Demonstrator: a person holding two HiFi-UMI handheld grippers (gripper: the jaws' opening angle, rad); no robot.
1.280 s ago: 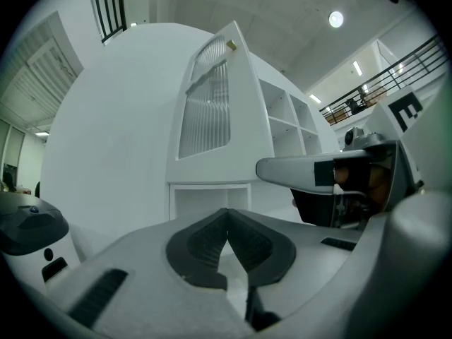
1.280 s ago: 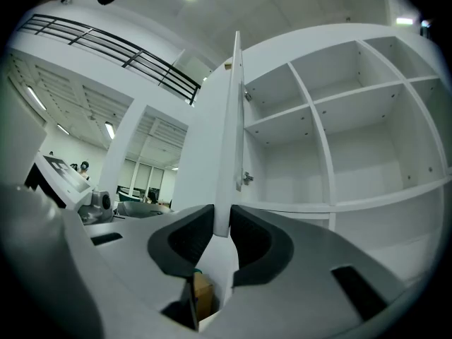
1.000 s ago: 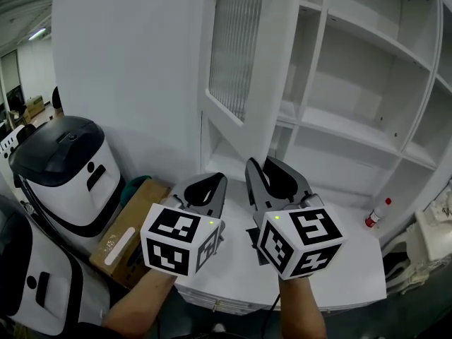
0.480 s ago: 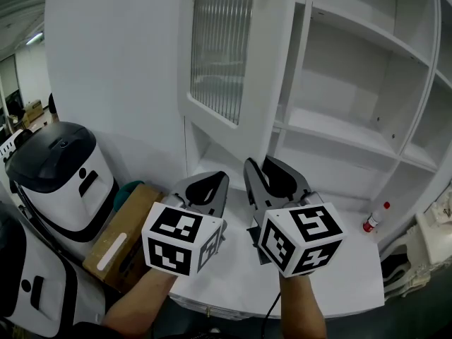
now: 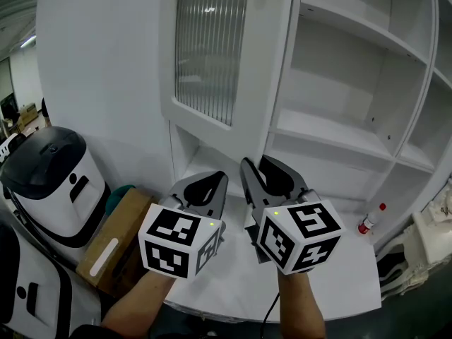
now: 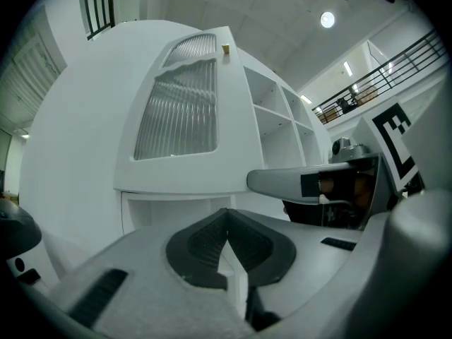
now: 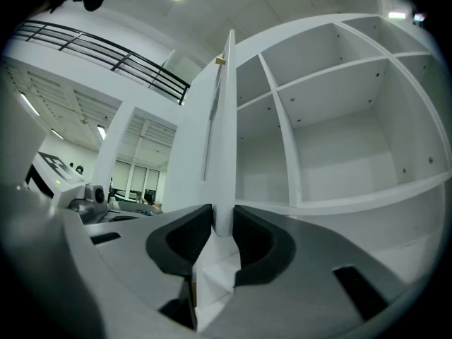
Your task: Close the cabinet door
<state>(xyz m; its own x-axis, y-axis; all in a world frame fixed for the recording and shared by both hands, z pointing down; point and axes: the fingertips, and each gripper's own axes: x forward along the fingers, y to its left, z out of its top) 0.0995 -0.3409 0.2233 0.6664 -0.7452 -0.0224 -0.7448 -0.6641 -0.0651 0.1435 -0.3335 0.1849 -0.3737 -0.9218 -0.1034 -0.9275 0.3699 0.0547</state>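
The white cabinet door [image 5: 205, 55] with a ribbed glass pane stands open at the left end of the shelf cabinet [image 5: 339, 129]. The left gripper view shows its glass face [image 6: 176, 119]. In the right gripper view the door [image 7: 224, 133] is edge-on and lines up with the gap between the jaws. My right gripper [image 5: 256, 162] is level below the door's lower corner. Its jaws have just been opening, and a narrow gap shows on each side of the door edge. My left gripper [image 5: 220, 177] is beside it, shut and empty.
A white counter [image 5: 339, 274] runs under the shelves, with a small red-capped bottle [image 5: 367, 221] at its right end. On the floor to the left stand a cardboard box [image 5: 106, 246] and a white-and-black machine [image 5: 49, 182].
In the head view the door has shifted left and shows more of its glass face. Both grippers keep their places in the picture, side by side.
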